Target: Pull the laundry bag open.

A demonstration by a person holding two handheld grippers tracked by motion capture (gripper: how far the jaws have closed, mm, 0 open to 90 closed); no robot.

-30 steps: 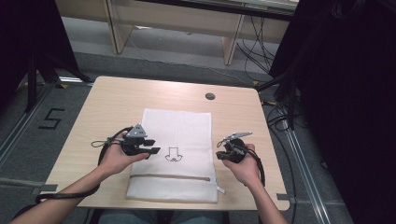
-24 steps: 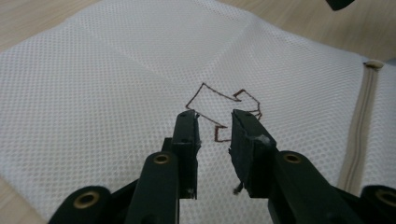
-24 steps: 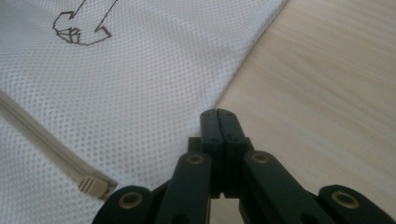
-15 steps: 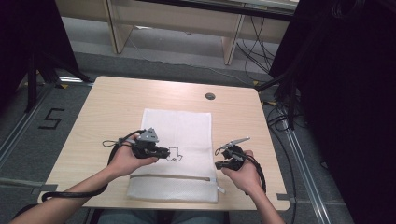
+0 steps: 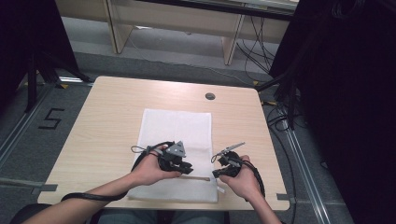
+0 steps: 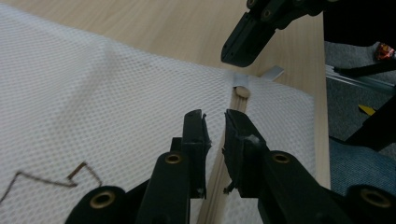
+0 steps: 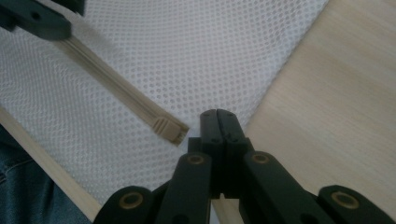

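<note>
White mesh bag (image 5: 175, 140) flat on the table (image 5: 107, 126), reaching its near edge, with a beige zipper (image 6: 219, 158) across the near part. Left gripper (image 5: 187, 166) low over that zipper, jaws slightly apart astride it after a quick narrowing, not pinching. Right gripper (image 5: 219, 171) clenched at the bag's right edge, just beyond the zipper's end.
</note>
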